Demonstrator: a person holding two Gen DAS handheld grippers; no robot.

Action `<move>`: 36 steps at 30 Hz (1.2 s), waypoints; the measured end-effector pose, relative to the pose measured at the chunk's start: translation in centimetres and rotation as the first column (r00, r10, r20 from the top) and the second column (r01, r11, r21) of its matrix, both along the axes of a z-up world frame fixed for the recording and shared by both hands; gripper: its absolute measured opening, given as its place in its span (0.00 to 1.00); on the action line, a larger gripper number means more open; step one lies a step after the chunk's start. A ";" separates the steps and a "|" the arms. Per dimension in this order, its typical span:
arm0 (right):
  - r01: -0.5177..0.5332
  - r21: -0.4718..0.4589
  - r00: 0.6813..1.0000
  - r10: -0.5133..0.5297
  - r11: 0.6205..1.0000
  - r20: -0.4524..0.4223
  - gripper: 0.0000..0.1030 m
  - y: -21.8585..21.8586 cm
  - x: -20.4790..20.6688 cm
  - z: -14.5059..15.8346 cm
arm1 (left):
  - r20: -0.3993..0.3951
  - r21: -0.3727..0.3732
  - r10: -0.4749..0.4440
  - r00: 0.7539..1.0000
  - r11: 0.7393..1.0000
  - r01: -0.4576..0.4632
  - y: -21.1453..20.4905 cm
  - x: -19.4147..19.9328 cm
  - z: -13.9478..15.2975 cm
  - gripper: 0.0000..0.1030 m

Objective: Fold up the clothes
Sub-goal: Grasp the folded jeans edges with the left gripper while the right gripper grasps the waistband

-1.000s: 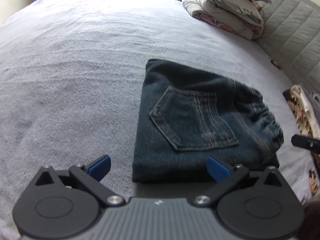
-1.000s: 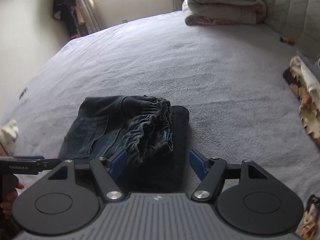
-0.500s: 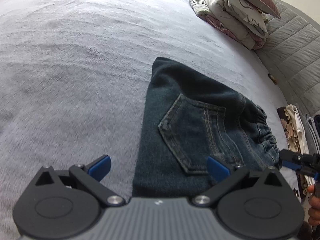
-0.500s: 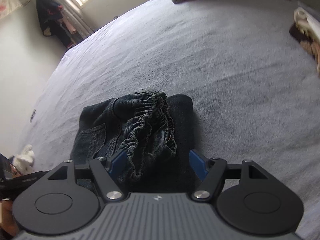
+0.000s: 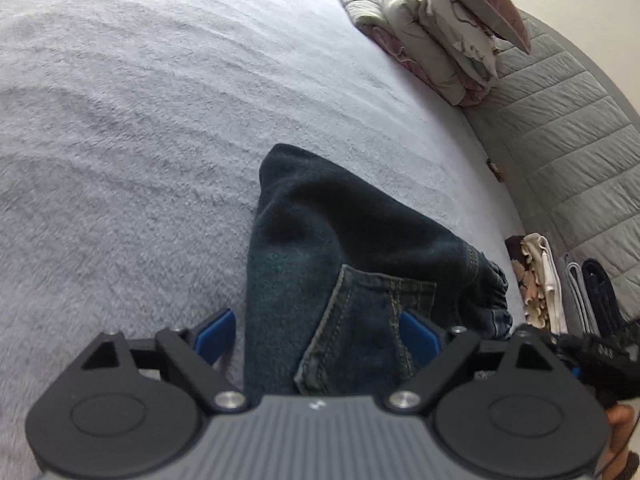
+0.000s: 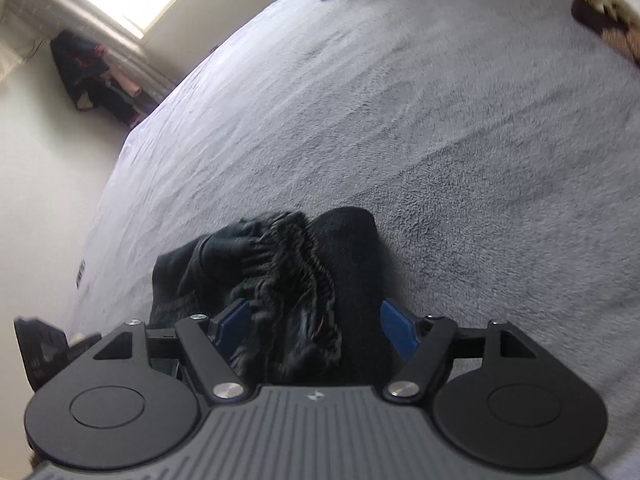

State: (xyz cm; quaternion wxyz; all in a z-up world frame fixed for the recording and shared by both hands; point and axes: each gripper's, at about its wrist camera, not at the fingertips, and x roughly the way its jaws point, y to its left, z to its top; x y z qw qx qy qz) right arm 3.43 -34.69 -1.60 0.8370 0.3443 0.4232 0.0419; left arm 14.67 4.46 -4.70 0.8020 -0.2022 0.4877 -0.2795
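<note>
- The jeans [image 5: 344, 264] lay on the bed [image 5: 132, 128], already folded into a compact stack.
- Left tongs [image 5: 316, 332] were closing, right tongs [image 6: 314, 322] opening; both straddled denim, neither pinching it.
- Likely left: moving them beside the folded pile [image 5: 560, 292].

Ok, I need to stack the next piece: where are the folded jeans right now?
The folded jeans lie on the grey bedspread, low and centre in both wrist views, between the left gripper's closing jaws, left of the clothes pile by the quilted headboard.
</note>
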 end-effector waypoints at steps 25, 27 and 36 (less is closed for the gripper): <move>-0.060 0.148 0.996 0.049 0.987 0.077 0.55 1.3 2.9 2.8 | -0.053 -0.031 0.261 0.964 0.964 -0.263 1.3 -6.9 4.3 0.29; -0.115 0.126 0.992 0.108 0.985 0.063 0.55 2.2 4.0 4.0 | -0.050 -0.032 0.290 0.956 0.956 -0.291 1.7 -8.8 4.9 0.29; -0.373 0.066 0.928 0.372 0.926 0.019 0.55 6.5 7.6 5.7 | -0.062 -0.029 0.314 0.947 0.948 -0.316 2.9 -16.1 4.9 0.28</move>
